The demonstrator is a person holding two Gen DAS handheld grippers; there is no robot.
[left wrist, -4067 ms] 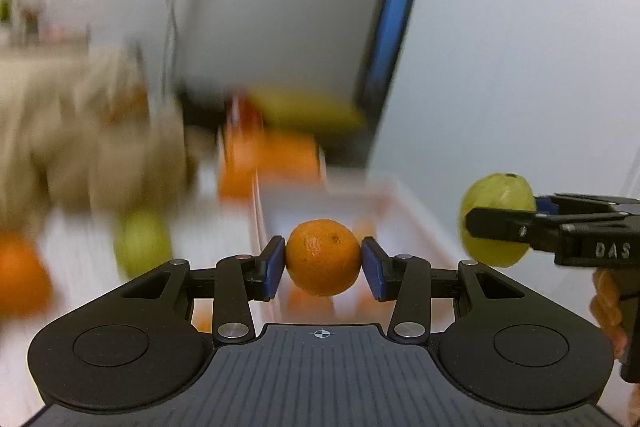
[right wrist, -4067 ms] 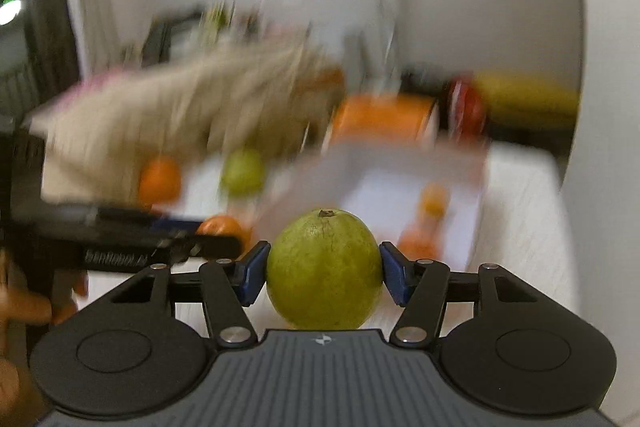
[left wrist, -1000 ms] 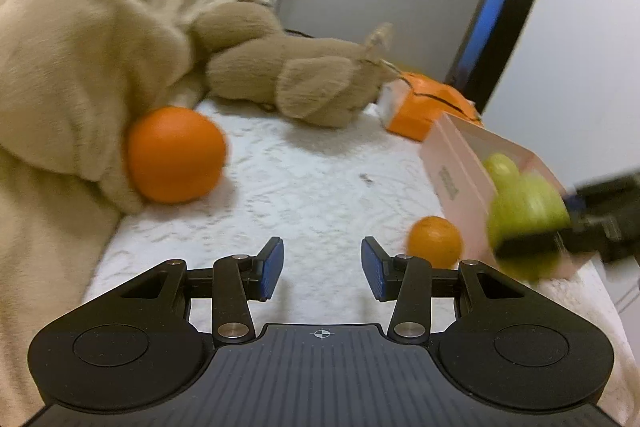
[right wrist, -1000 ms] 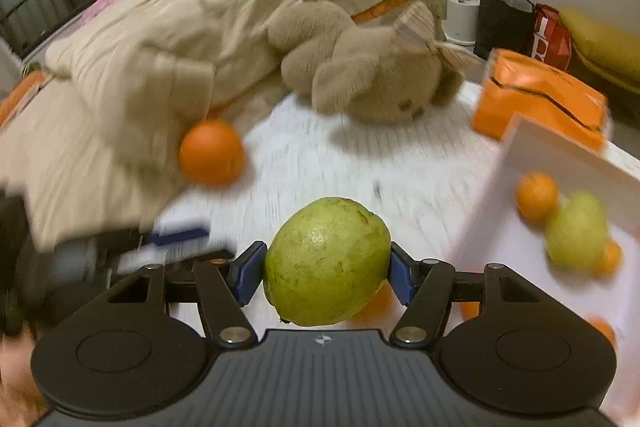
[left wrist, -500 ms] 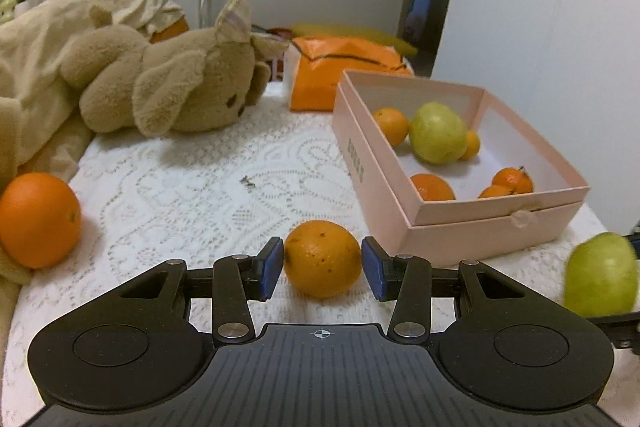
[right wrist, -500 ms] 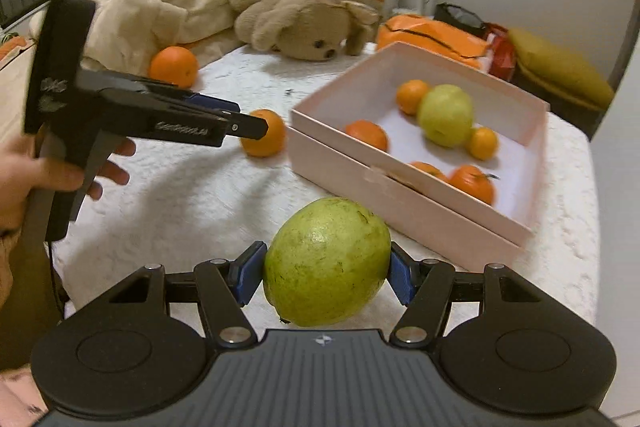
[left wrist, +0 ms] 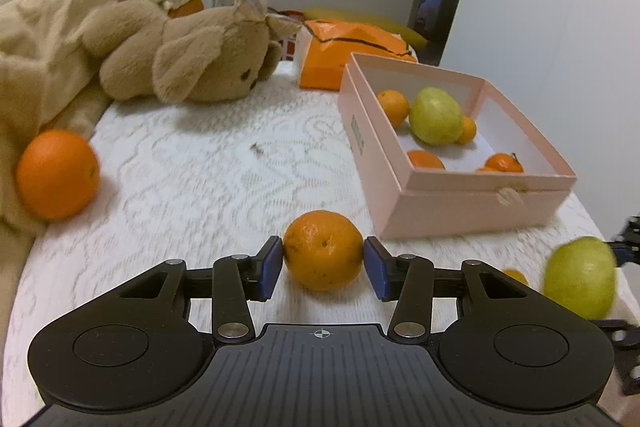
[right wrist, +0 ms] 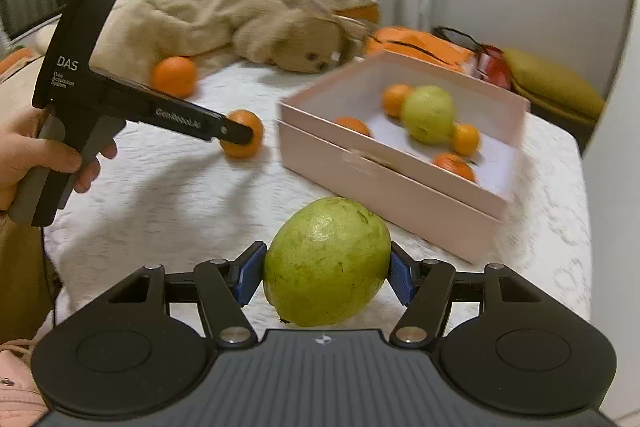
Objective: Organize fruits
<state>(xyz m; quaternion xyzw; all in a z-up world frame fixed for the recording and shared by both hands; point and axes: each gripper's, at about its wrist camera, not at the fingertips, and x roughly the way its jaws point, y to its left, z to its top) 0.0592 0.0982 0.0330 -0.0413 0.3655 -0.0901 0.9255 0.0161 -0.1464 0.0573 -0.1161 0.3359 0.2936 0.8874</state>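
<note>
**An orange and a green fruit held beside the pink box**

A small orange [left wrist: 323,250] is clamped between the blue pads [left wrist: 269,267] of the left gripper [left wrist: 323,263]. Both pads are pressed against its sides, and the fruit is seen low over the white lace bedspread [left wrist: 200,163]; whether it rests on the cloth cannot be told. It lies just in front of the near left corner of the pink box [left wrist: 472,203], close to the box but apart from it. In the right wrist view the same orange [right wrist: 242,133] is seen at the tip of the left gripper [right wrist: 236,135], which is held by a hand [right wrist: 36,157] at the left edge.

A large green fruit [right wrist: 327,261] is gripped by the right gripper [right wrist: 327,277], its blue pads [right wrist: 247,273] closed onto the fruit's flanks. It is held above the bedspread, on the near side of the pink box [right wrist: 384,187] and not over its opening. In the left wrist view this green fruit [left wrist: 580,277] is found at the far right, blurred, to the right of the clamped orange.

Inside the box a second green fruit [left wrist: 436,115] is seen among several small oranges [left wrist: 394,107]. A larger orange [left wrist: 58,174] is lodged against the beige blanket [left wrist: 36,39] at the left of the bed, well apart from both grippers. A plush toy [left wrist: 192,67] is stretched across the far side of the bedspread, with an orange bag [left wrist: 352,55] behind the box.
</note>
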